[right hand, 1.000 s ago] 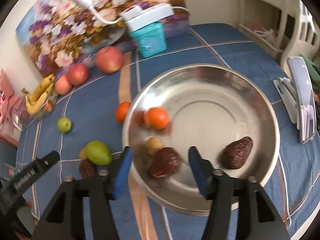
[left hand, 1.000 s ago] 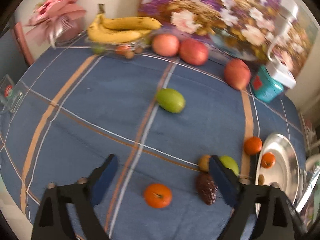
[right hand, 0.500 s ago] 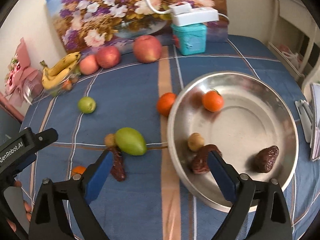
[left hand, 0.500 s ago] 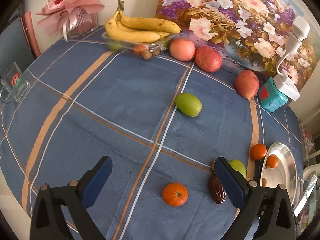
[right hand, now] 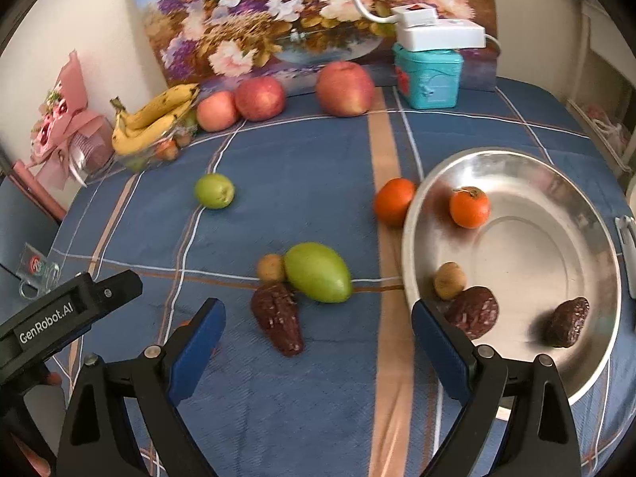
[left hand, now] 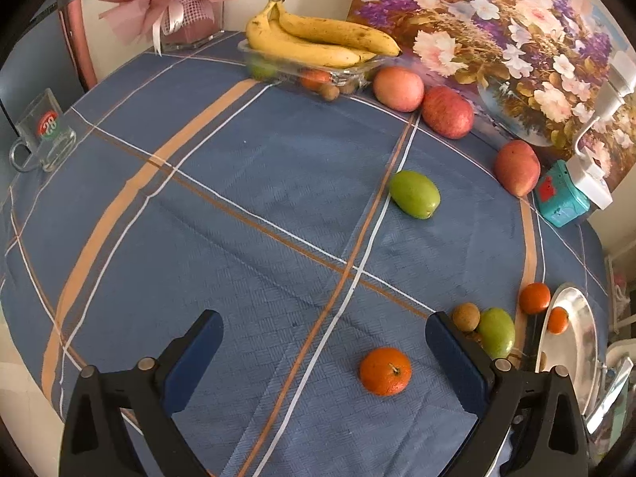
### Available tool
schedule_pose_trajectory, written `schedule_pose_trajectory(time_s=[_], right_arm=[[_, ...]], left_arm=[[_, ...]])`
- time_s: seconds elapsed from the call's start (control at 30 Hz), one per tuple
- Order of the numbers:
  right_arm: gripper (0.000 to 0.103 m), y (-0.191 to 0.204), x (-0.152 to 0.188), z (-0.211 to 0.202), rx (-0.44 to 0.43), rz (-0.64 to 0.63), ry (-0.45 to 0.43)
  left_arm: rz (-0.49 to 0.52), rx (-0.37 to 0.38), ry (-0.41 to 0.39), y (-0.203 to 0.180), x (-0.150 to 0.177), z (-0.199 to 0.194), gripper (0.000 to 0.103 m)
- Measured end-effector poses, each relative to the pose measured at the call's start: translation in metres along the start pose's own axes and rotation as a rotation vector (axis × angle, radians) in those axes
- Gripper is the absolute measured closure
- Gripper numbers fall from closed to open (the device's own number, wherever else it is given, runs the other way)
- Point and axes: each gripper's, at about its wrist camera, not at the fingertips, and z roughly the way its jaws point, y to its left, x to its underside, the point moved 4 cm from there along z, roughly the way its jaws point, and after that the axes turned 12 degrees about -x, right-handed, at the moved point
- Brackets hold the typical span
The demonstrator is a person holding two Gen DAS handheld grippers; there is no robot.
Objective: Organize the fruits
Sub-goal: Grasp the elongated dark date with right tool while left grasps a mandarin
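Blue plaid cloth (right hand: pixel 302 167) covers the table, with a floral painting (right hand: pixel 278 12) propped against the wall at 12 o'clock. Progress, as I judge it, is partial: the steel plate (right hand: pixel 576 183) at 3 o'clock in my right view already holds an orange (right hand: pixel 469 206), a small brown fruit (right hand: pixel 449 280) and two dark, rough-skinned fruits (right hand: pixel 473 312). Still loose on the cloth are a second orange (right hand: pixel 393 200) touching the plate rim at 9 o'clock of it, a large green fruit (right hand: pixel 318 272) with a brown fruit (right hand: pixel 271 267) touching it, a dark fruit (right hand: pixel 278 318) just below them, a small green fruit (right hand: pixel 214 190) at 10 o'clock, and three apples (right hand: pixel 345 88) along the painting. Bananas (right hand: pixel 155 117) sit in a clear tray at the far left. My right gripper (right hand: pixel 318 342) is spread wide and holds nothing; the dark fruit lies between its fingers. My left gripper (left hand: pixel 324 348) is likewise spread and empty, with a third orange (left hand: pixel 384 370) between its fingers, nearer the right one. That orange is round, glossy, stem-up and looks firm.
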Motion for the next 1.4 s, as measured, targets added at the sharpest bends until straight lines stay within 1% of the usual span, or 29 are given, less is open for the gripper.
schedule_pose_trajectory(time_s=[0.23,0.4,0.57,0.63,0.67,0.7,0.77,0.83,0.9,1.03,1.13,1.23,1.3,1.37,1.4], right_arm=[[0.008,0.008,0.004,0.015,-0.009,-0.025,0.038],[0.008,0.010,0.004,0.024,-0.005,-0.032,0.048],[0.009,0.011,0.005,0.033,-0.003,-0.040,0.066],[0.013,0.014,0.006,0.036,-0.001,-0.051,0.070],[0.018,0.015,0.007,0.038,0.000,-0.056,0.073],[0.025,0.016,0.007,0.040,0.000,-0.061,0.078],[0.032,0.016,0.008,0.043,-0.004,-0.066,0.086],[0.035,0.016,0.009,0.045,-0.008,-0.067,0.093],[0.046,0.016,0.009,0.046,-0.015,-0.068,0.096],[0.053,0.018,0.012,0.047,-0.040,-0.067,0.105],[0.061,0.020,0.013,0.048,-0.050,-0.068,0.111],[0.071,0.020,0.014,0.049,-0.059,-0.063,0.120],[0.073,0.019,0.014,0.048,-0.071,-0.056,0.122],[0.073,0.017,0.015,0.045,-0.082,-0.037,0.125],[0.073,0.016,0.015,0.043,-0.083,-0.032,0.125]], left_arm=[[-0.012,0.025,0.061,-0.004,0.005,0.013,0.000],[-0.045,0.063,0.154,-0.006,0.014,0.030,0.000],[-0.030,0.063,0.186,-0.012,0.021,0.039,0.001],[-0.034,0.069,0.194,-0.014,0.022,0.040,0.002],[-0.036,0.075,0.195,-0.014,0.022,0.040,0.002],[-0.037,0.081,0.196,-0.015,0.023,0.040,0.002],[-0.033,0.083,0.193,-0.016,0.022,0.040,0.002],[-0.030,0.086,0.191,-0.019,0.022,0.040,0.002],[-0.035,0.104,0.196,-0.020,0.023,0.040,0.003],[-0.024,0.115,0.198,-0.025,0.023,0.040,0.007],[-0.018,0.121,0.201,-0.030,0.024,0.040,0.011],[-0.014,0.127,0.209,-0.032,0.022,0.042,0.016],[-0.008,0.135,0.214,-0.036,0.021,0.043,0.020],[0.003,0.138,0.218,-0.040,0.021,0.043,0.020],[0.010,0.143,0.223,-0.042,0.022,0.043,0.024]])
